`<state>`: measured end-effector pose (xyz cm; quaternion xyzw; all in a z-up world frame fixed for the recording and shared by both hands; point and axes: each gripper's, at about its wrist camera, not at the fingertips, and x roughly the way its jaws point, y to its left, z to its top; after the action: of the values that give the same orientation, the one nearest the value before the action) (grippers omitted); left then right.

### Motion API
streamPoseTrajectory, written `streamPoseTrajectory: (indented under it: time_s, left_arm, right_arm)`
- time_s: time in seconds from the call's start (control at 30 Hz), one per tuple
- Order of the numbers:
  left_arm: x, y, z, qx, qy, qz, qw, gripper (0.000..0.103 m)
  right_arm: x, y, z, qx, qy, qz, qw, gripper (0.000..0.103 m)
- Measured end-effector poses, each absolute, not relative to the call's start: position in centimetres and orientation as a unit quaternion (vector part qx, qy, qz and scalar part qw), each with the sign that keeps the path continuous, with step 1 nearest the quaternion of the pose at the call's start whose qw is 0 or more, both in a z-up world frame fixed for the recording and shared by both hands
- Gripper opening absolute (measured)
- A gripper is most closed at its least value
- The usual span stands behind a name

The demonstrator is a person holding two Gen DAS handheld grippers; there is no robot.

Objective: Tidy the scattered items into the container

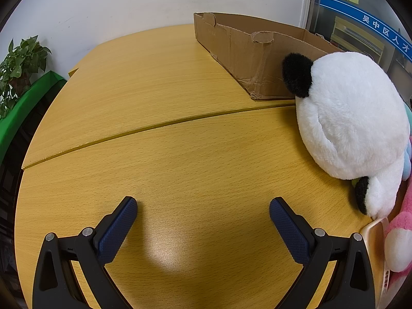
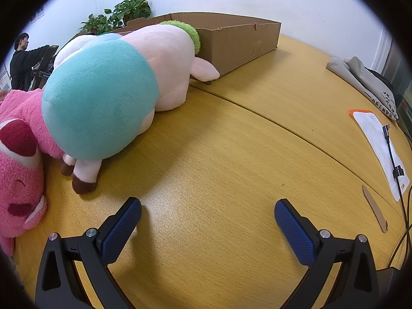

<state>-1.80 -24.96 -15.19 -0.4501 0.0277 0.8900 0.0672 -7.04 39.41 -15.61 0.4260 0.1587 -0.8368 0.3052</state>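
Observation:
A shallow cardboard box [image 1: 247, 51] stands at the back of the wooden table [image 1: 180, 154]; it also shows in the right wrist view [image 2: 237, 43]. A white plush with black ears [image 1: 352, 121] lies at the right, touching the box's near corner. A pink plush [image 1: 401, 231] lies at the right edge. In the right wrist view a pale pink and teal plush with a green tuft [image 2: 116, 87] lies against the box, and the pink plush [image 2: 18, 170] lies at the left. My left gripper [image 1: 203, 208] is open and empty above bare table. My right gripper [image 2: 207, 211] is open and empty, right of the plush's feet.
A phone in a gold case [image 1: 378, 242] lies by the pink plush. A white sheet [image 2: 378, 149], a cable [image 2: 394, 162], a cardboard strip [image 2: 374, 208] and a grey bag [image 2: 363, 79] lie at the table's right. Potted plants [image 2: 121, 13] and a person [image 2: 23, 59] are behind.

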Motion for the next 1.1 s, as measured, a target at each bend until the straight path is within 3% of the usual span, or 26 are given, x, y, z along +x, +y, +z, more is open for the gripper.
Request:
streamPoseTrajectory:
  time_s: [0.6, 0.77, 0.93, 1.1]
  left_arm:
    - [-1.9, -24.9, -15.2, -0.451, 0.028, 0.890, 0.067, 0.103]
    - [-1.6, -24.7, -15.1, -0.453, 0.020, 0.890, 0.048, 0.103]
    - [3.2, -23.9, -13.7, -0.449, 0.036, 0.893, 0.000, 0.103]
    - [12.6, -21.8, -6.9, -0.367, 0.021, 0.927, -0.079, 0.103]
  right_arm:
    - [-6.9, 39.2, -15.6, 0.428, 0.156, -0.839, 0.298, 0.103]
    - [-6.1, 38.9, -15.6, 0.438, 0.125, -0.859, 0.234, 0.103]
    - [-3.7, 39.5, -14.8, 0.479, 0.095, -0.853, 0.185, 0.103]
    - [5.0, 40.4, -7.6, 0.385, 0.043, -0.912, 0.139, 0.103]
